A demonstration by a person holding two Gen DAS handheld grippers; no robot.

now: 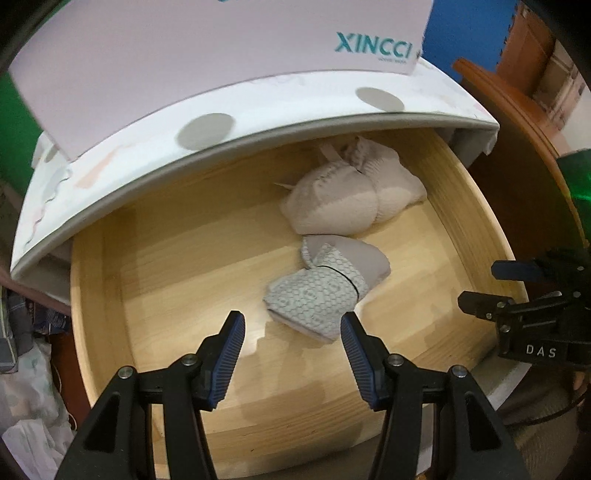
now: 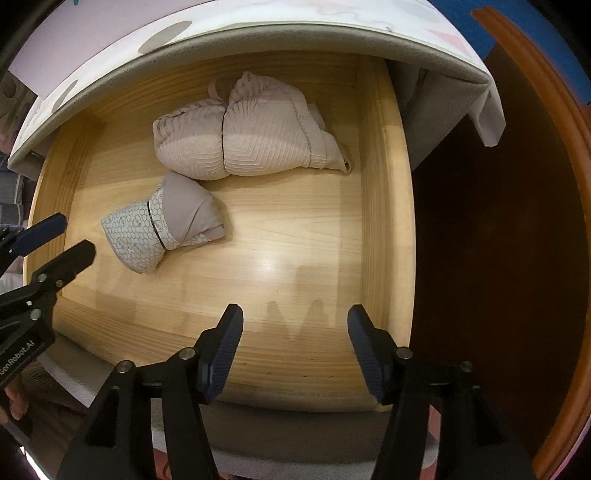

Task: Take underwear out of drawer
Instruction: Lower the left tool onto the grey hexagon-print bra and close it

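Note:
The wooden drawer (image 1: 155, 280) (image 2: 317, 236) stands pulled open. A rolled underwear bundle with a hexagon print and grey end (image 1: 321, 291) (image 2: 159, 229) lies on its floor. A bigger beige ribbed bundle (image 1: 351, 199) (image 2: 247, 136) lies behind it. My left gripper (image 1: 291, 325) is open and empty, just in front of the printed bundle. It also shows at the left edge of the right wrist view (image 2: 59, 240). My right gripper (image 2: 295, 321) is open and empty over the drawer's front right part. It also shows in the left wrist view (image 1: 480, 288).
The white cabinet top (image 1: 258, 118) (image 2: 295, 33) overhangs the drawer's back, with a white XINCCI box (image 1: 229, 48) on it. A dark brown wooden panel (image 2: 498, 258) stands to the right. Cloth and clutter (image 1: 26, 369) lie at the left.

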